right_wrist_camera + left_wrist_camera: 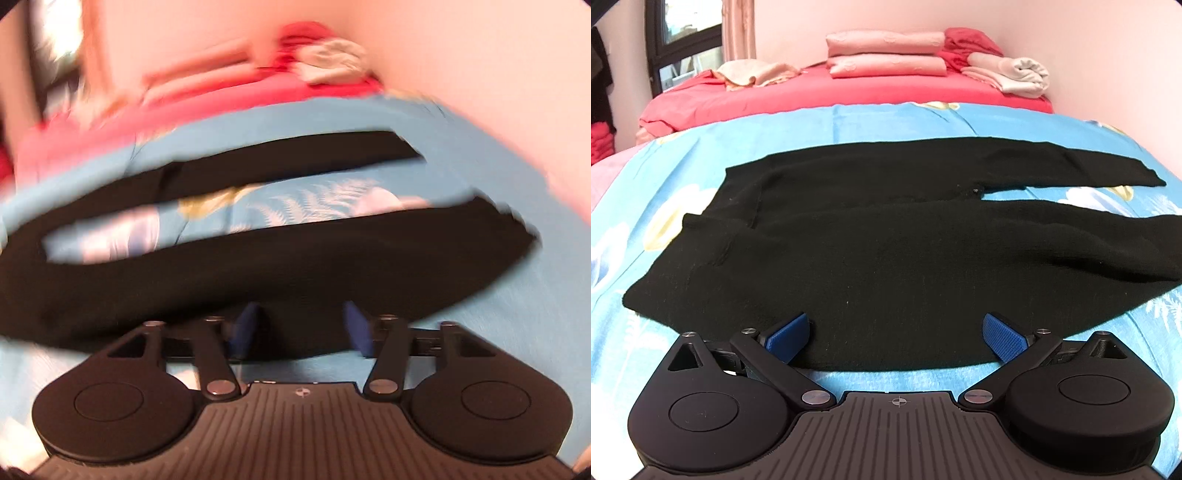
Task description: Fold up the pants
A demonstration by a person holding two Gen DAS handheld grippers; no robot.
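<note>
— Two legs of the black knit pants (pixel 871 266) lie spread apart on the blue flowered bedspread (pixel 820 122); is nothing folded yet?

— Seemingly not. Left tongs (pixel 895 338) gape wide at the near hem; right tongs (pixel 301 326) stand parted, pinching nothing. Next, I'd judge: nip that edge and carry it over the far leg.

Ahead of the jaws, a bed (pixel 849 122) (blue floral cover, red sheet (pixel 849 92) beyond) meets pale pink walls (pixel 1089 44); window (pixel 687 40) far left.
</note>
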